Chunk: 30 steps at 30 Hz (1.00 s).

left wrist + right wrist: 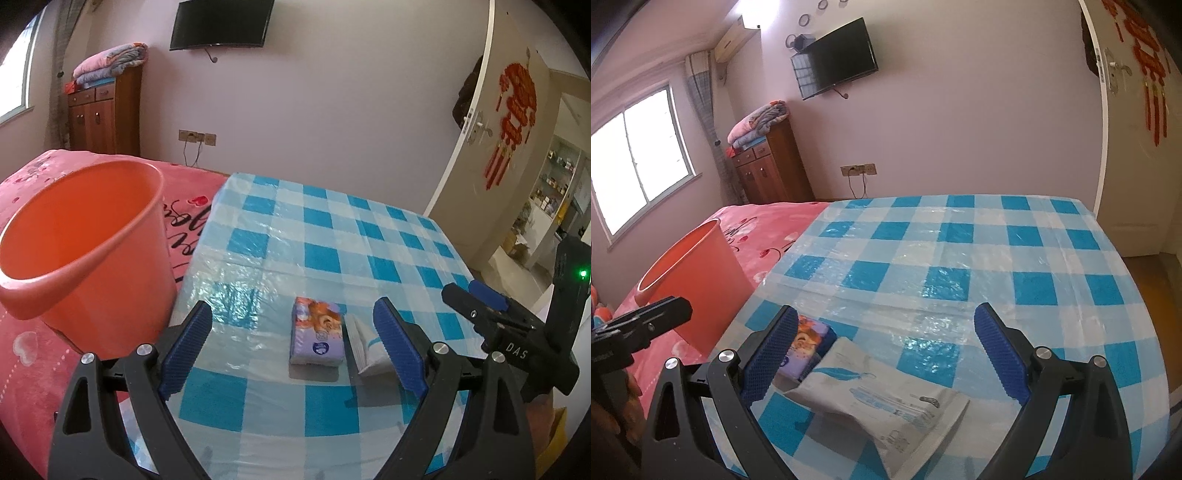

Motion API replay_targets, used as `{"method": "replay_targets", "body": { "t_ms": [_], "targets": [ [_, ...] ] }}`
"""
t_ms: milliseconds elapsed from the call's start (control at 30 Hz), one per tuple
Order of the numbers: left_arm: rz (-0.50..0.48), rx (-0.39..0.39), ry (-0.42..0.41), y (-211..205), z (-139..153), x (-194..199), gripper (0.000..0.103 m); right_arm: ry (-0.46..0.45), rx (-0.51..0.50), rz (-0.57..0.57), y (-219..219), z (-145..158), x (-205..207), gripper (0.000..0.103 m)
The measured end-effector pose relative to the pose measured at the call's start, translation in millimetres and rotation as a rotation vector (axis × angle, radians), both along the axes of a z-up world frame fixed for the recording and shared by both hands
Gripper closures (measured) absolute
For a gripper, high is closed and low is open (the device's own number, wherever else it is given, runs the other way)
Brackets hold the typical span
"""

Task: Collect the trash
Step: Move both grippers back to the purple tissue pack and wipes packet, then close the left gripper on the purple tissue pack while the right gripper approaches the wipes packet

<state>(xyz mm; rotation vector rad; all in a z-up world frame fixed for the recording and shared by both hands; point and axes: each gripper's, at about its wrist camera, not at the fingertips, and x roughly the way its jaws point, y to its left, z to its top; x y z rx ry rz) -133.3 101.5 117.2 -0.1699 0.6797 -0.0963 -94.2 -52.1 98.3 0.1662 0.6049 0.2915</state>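
Left wrist view first: two packs on the table point(332, 236), one bucket point(85, 254) beside it. The left tongs point(291, 347) hang with jaws spread wide, gripping nothing, both ribbed blue pads framing the packs. The tissue pack point(317, 332) is a soft purple rectangle with an orange cartoon print, lying flat on the glossy blue-and-white checked plastic cloth. Just beside it, to the right, sits the white pack point(369, 347), partly hidden behind the right-hand pad, so its full shape is hard to read here. The bucket is smooth orange plastic, round with a rolled rim, standing on the pink bed point(33, 332) against the table's left edge (its base is cut off by the tongs). At far right the right tongs point(476, 306) poke in, only one blue-tipped arm clear.

Right wrist view now: same count, two packs, one bucket point(698, 291). The right tongs point(886, 358) are also wide open and empty, poised over the white pack point(882, 402), a flat crinkled wrapper with faint blue print, its lower corner cut off at the frame edge. The tissue pack point(809, 343) peeks out behind the left pad, mostly covered. One black TV point(838, 59) hangs on the wall.
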Motion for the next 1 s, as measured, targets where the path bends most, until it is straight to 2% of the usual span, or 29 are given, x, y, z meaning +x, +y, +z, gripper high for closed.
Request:
{"method": "replay_targets", "body": {
  "t_ms": [333,400,467,600,667,833,1000],
  "targets": [
    [-0.037,0.026,0.052,-24,-17,7,0.014,0.024,0.035,-0.031,-26,-11,5,0.008],
    [-0.068,0.024,0.073,-32,-22,6,0.014,0.031,0.046,-0.044,-34,-14,7,0.008],
    [-0.119,-0.007,0.1,-39,-27,4,0.014,0.034,0.057,-0.053,-41,-16,8,0.008],
    [-0.245,-0.16,0.181,-57,-44,-3,0.014,0.046,0.079,-0.078,-55,-22,12,0.008],
    [-0.278,-0.198,0.208,-66,-51,-3,0.014,0.056,0.094,-0.088,-63,-27,14,0.008],
    [-0.309,-0.225,0.244,-93,-71,7,0.014,0.076,0.12,-0.11,-80,-38,19,0.008],
    [-0.284,-0.229,0.271,-105,-83,26,0.014,0.096,0.158,-0.135,-100,-48,23,0.008]
  ]
}}
